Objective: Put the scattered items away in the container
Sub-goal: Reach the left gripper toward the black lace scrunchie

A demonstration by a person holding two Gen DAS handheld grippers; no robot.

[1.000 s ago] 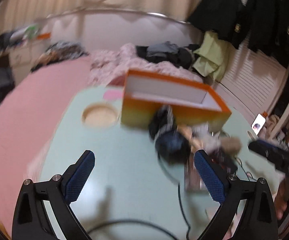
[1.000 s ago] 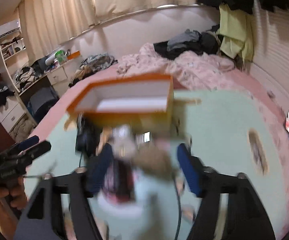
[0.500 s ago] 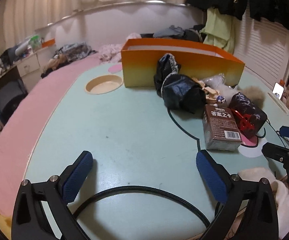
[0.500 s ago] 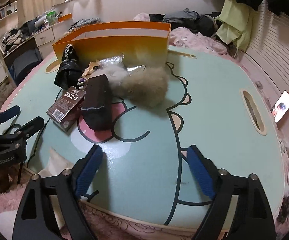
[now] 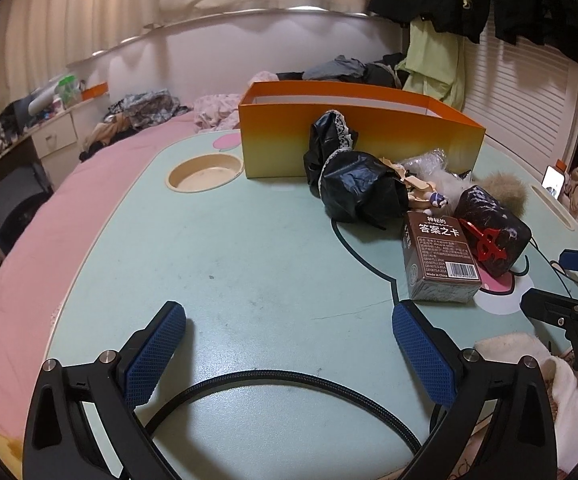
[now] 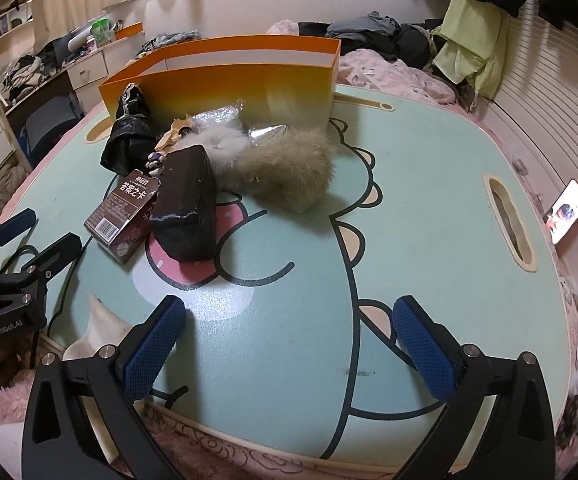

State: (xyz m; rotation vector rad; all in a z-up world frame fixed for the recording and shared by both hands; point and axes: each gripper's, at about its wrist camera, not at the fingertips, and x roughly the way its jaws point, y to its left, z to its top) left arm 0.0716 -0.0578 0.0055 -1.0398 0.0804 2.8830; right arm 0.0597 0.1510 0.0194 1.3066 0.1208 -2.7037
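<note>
**Awaiting sorting: cluttered pile before an orange box**

Hovering low over the near edge of the mint-green cartoon-print table (image 5: 249, 248), the left gripper (image 5: 289, 344) has its blue-padded jaws spread wide, holding nothing; a black braided cable (image 5: 289, 380) loops on the table between them. The right gripper (image 6: 289, 340) also stands wide apart and empty above the near edge.

- Container: orange cardboard box (image 5: 353, 136), open-topped, upright at the far side of the table; its inside is not visible.
- Black crumpled bag (image 5: 357, 190): resting against the box's front wall.
- Brown card box with white Chinese lettering (image 5: 439, 258): lying flat, touching a dark glossy pouch (image 5: 493, 236) bearing a red emblem.
- Beige fur piece (image 6: 289, 168) and pale grey fur piece (image 6: 221, 144): side by side behind the pouch, near the box.
- Small figurine parts (image 5: 417, 192): wedged between bag and furs; details too small to tell.
- Round cup recess (image 5: 205, 172): in the tabletop, left of the box.
</note>
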